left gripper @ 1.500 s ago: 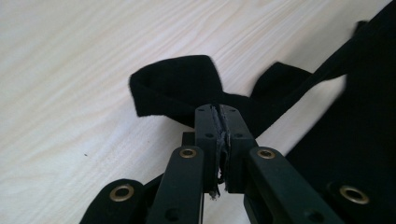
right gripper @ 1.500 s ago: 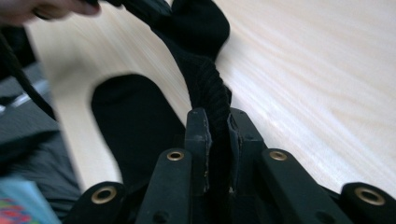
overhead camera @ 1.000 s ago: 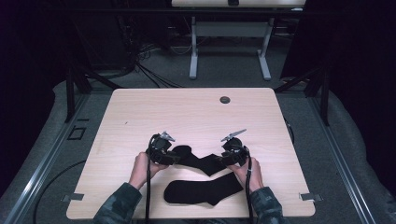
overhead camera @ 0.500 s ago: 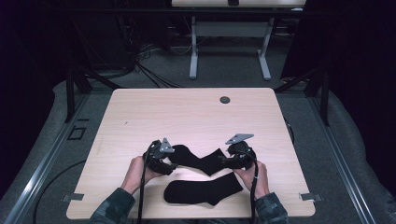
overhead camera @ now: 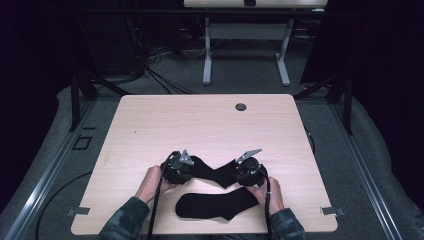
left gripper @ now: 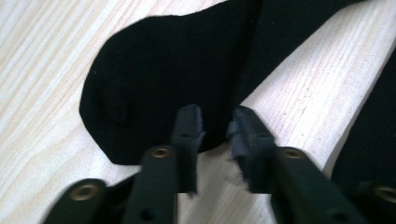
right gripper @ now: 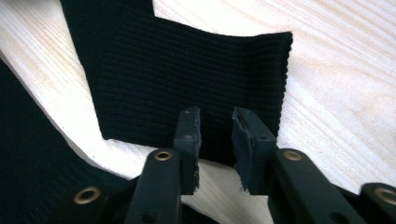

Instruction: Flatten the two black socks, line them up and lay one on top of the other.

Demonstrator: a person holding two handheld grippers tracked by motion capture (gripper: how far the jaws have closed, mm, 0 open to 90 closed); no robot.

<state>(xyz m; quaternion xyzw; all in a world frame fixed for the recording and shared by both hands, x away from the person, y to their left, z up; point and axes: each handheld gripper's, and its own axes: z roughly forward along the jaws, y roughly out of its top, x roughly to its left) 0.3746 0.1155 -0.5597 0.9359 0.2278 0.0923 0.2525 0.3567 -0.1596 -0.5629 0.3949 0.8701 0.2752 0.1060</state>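
Observation:
A black sock [overhead camera: 215, 171] lies bent on the wooden table [overhead camera: 200, 120] between my two grippers. My left gripper [overhead camera: 191, 168] is at its toe end [left gripper: 163, 70]. The jaws [left gripper: 215, 123] have just been closing and stand a narrow gap apart, with the sock's edge flat between them. My right gripper [overhead camera: 236, 173] is at the ribbed cuff [right gripper: 187, 79]. Its jaws [right gripper: 215, 123] have also been closing and stand slightly apart over the cuff's edge, the fabric unbunched. A second black sock [overhead camera: 217, 205] lies flat nearer the front edge.
A dark round grommet [overhead camera: 241, 107] sits near the table's far edge. Behind the table stand the legs of another desk [overhead camera: 207, 55], with cables on the floor. The second sock also borders the gripper views [left gripper: 373, 116] [right gripper: 28, 130].
Both grippers have sunk a little toward the near side, onto the ends of the bent sock. The right one shifted more. The socks have not moved.

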